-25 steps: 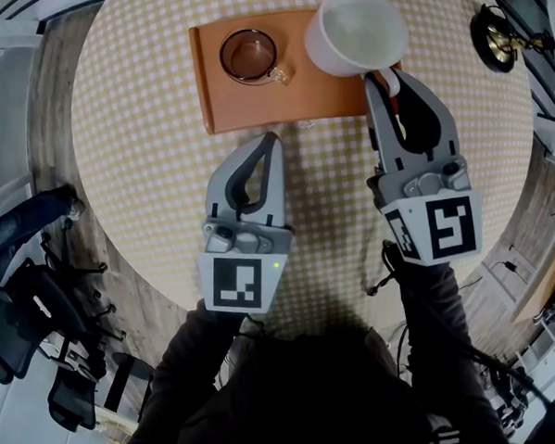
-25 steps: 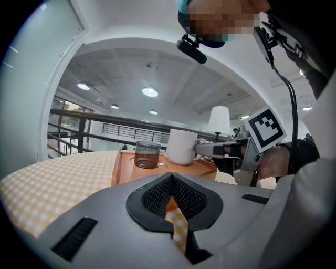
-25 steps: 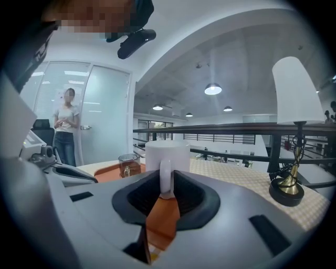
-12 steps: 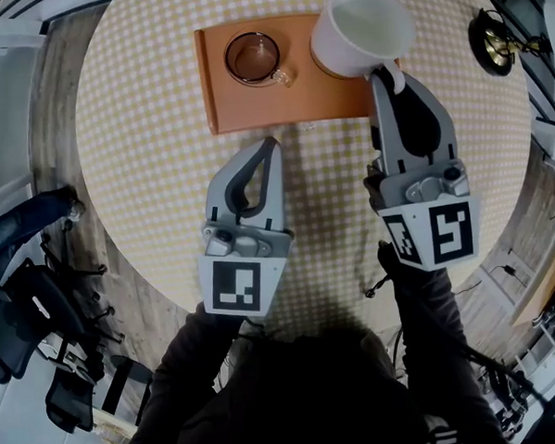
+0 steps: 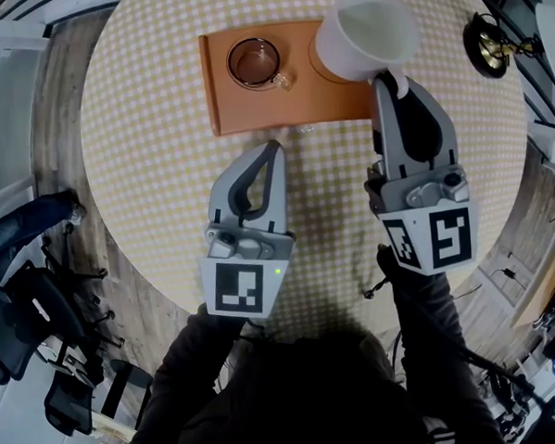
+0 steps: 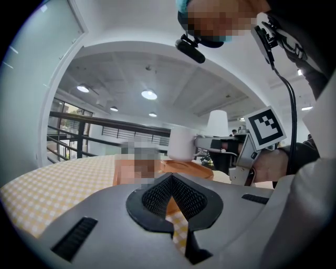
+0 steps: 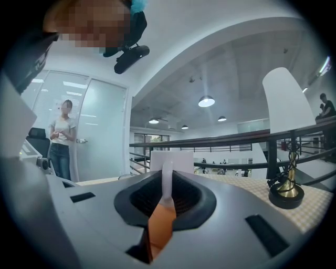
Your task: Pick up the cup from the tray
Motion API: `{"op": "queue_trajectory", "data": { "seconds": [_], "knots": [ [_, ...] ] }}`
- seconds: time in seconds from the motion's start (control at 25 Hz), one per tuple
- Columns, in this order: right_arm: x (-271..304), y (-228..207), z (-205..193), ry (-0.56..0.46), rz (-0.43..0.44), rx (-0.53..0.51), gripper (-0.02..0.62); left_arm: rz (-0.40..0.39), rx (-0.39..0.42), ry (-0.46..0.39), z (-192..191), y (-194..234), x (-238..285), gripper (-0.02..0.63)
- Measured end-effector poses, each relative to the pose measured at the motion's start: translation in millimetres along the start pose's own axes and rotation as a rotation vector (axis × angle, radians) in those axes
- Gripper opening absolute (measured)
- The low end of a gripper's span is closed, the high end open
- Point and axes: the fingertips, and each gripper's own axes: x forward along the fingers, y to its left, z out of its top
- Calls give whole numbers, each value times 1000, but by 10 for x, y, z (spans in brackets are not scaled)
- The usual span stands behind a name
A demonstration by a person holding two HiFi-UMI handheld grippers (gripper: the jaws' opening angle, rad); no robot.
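The white cup (image 5: 365,34) is seen upright, mouth up and long axis vertical, over the far right corner of the orange tray (image 5: 253,111). Its handle (image 7: 167,178) is turned back toward the person. That handle is pinched between the jaws of the right gripper (image 5: 388,79), which have just been closing to a narrow gap around it. Whether the cup's base touches the tray cannot be told. Its inside shows plain white, with nothing to be made out in it.

A small glass cup (image 5: 253,62) is set at the tray's left half, well apart from the white one. It looks brownish inside.

The left gripper (image 5: 274,147) is held over the checked table (image 5: 145,177), just short of the tray's near edge. Its jaws are brought together with nothing between them.
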Motion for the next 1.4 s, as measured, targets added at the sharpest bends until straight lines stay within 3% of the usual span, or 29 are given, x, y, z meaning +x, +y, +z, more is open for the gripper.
{"op": "queue_trajectory", "data": {
  "seconds": [0.52,1.4],
  "knots": [
    [-513,-252,66,-12,-139,-7,35,-86,13,-7,41,-328,-57,3],
    [-824,-577,-538,69,-261,34,35,-162,26,29,-116,-525,67,3]
  ]
}}
